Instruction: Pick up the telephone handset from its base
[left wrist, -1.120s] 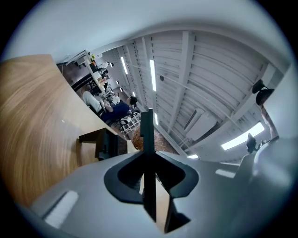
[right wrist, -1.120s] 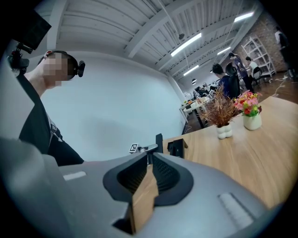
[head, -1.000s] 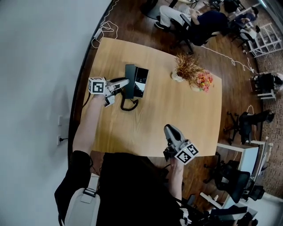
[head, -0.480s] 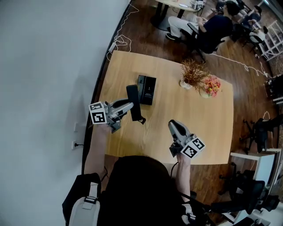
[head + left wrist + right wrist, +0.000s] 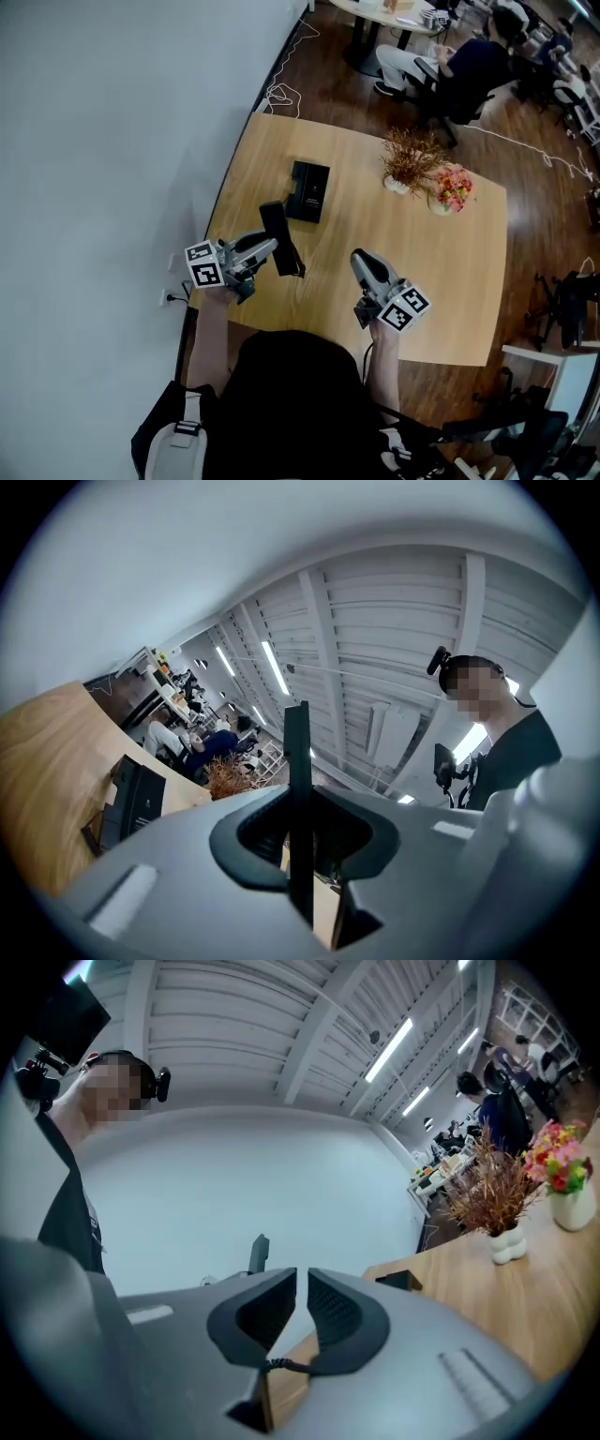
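1. Left gripper (image 5: pixel 270 247): jaws clenched on the handset (image 5: pixel 274 221). In the left gripper view the handset (image 5: pixel 298 761) shows edge-on as a thin black bar pinched between the two pads, with no gap either side.
2. Handset axis: it runs across the line of the jaws and sticks out well past them on one side. The grip looks nearer one end than the middle (judgement).
3. Base (image 5: pixel 309 190): beyond the left jaw tips, apart from the handset, flat on the table (image 5: pixel 441 281). The handset touches neither base nor, as far as the head view shows, the tabletop.
4. Cord: too small to tell whether it is slack or taut.
5. Right gripper (image 5: pixel 360 260): jaws nearly together with only a thin slit between them, nothing held. It hangs over the table beside the left one, well apart from the handset and base.
6. Judgement: the pick-up appears done and the handset is off its base. Any further move belongs to the left hand. Watch the off-centre grip, since the long free end could swing.
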Motion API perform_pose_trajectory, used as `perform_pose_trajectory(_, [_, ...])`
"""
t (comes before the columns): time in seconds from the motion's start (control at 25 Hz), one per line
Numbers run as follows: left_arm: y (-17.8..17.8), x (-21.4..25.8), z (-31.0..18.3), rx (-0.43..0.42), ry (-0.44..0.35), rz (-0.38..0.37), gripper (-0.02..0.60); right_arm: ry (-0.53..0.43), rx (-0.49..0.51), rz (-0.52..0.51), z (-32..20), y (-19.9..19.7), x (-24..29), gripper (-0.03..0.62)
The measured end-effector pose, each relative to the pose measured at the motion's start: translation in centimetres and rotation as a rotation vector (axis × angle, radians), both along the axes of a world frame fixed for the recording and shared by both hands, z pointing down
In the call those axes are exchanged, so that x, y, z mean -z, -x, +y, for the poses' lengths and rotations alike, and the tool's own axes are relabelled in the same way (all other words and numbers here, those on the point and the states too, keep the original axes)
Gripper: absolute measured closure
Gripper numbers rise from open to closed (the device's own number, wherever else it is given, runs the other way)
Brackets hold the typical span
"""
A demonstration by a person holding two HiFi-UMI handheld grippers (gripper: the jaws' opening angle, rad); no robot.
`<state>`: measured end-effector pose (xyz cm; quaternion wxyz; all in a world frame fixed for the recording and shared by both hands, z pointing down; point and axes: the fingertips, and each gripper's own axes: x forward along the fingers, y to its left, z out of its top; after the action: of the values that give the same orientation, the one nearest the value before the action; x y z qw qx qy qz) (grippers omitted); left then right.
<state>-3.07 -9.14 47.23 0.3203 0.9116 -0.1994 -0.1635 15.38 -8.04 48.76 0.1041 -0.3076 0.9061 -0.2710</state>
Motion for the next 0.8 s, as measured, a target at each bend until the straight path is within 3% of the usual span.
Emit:
perform_pose_trajectory(0.4, [-2.5,2.6,3.2,-0.002,-0.026,-0.049,0.506,-0.036,0.048,-0.050,-0.6,-0.7,1.5,0.565])
perform_pose_trajectory(0.8, [-2.6,1.7,3.9,-0.099,-0.075,0.006,0.506,-0.070,-0.007,0.031,0.4,0.8,2.2,0.565])
